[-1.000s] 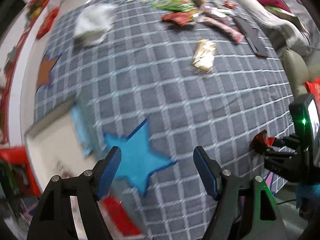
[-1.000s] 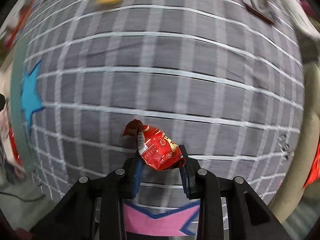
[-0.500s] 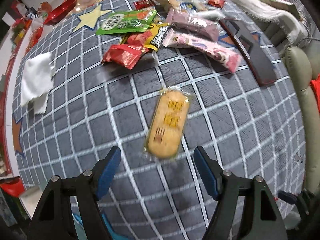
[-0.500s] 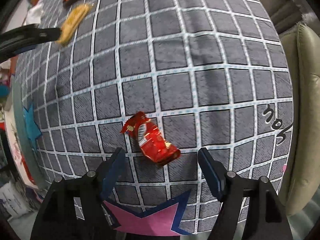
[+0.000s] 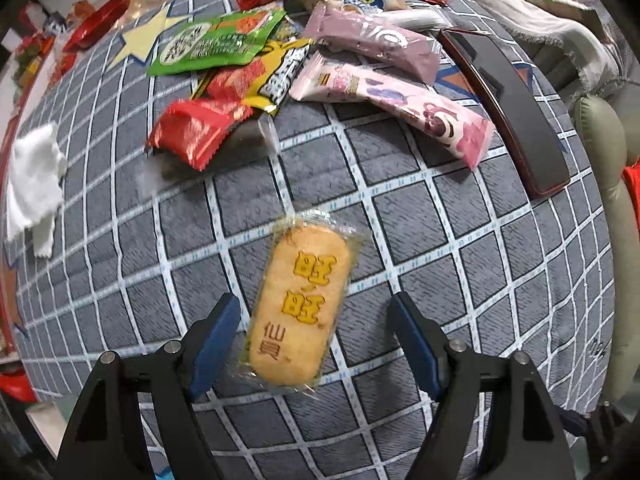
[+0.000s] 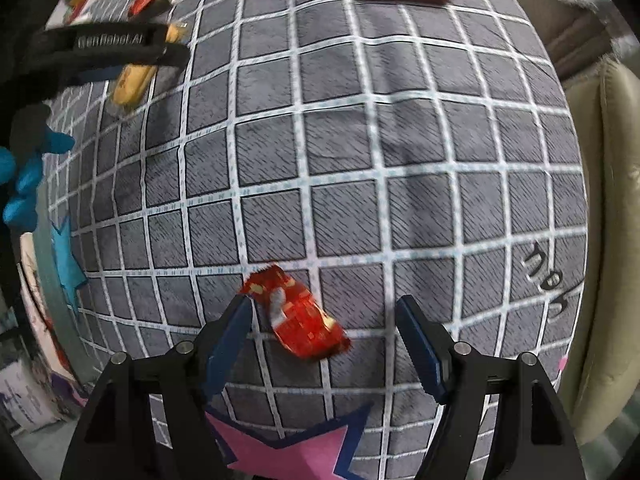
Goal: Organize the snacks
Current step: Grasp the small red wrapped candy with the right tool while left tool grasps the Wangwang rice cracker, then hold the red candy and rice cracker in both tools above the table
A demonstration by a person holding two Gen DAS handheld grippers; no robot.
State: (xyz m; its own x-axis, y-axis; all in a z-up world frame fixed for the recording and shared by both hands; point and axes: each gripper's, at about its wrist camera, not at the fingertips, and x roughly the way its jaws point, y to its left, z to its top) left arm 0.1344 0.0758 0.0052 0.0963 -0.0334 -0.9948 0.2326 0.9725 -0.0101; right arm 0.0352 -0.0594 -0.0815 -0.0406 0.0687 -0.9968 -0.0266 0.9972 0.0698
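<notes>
The left hand-held gripper (image 5: 316, 334) is hanging spread wide over a rice cracker in a clear wrapper (image 5: 298, 306), which is lying flat on the grey checked cloth (image 5: 460, 248), apart from the snack pile further back. The cracker is sitting between the blue pads (image 5: 214, 342), closer to the left one and slightly tilted, with neither pad touching it as far as this view shows. To grip it well, I judge the gripper should be shifting a little so the cracker is centred, coming down until the pads are level with the wrapper's long edges, then closing across the narrow width; the film is looking slippery and the cracker brittle, so a gentle squeeze seems wise.

The right hand-held gripper (image 6: 324, 330) is also spread, with a small red foil snack packet (image 6: 298, 318) lying on the cloth between its fingers, near the left pad and not pinched.

Behind the cracker, a red packet (image 5: 196, 132), a green packet (image 5: 216, 42), a purple wrapper (image 5: 372, 42) and a pink wrapper (image 5: 400, 100) are lying heaped together, beside a dark phone (image 5: 508, 108). A white cloth (image 5: 34, 184) is sitting at the left edge.
</notes>
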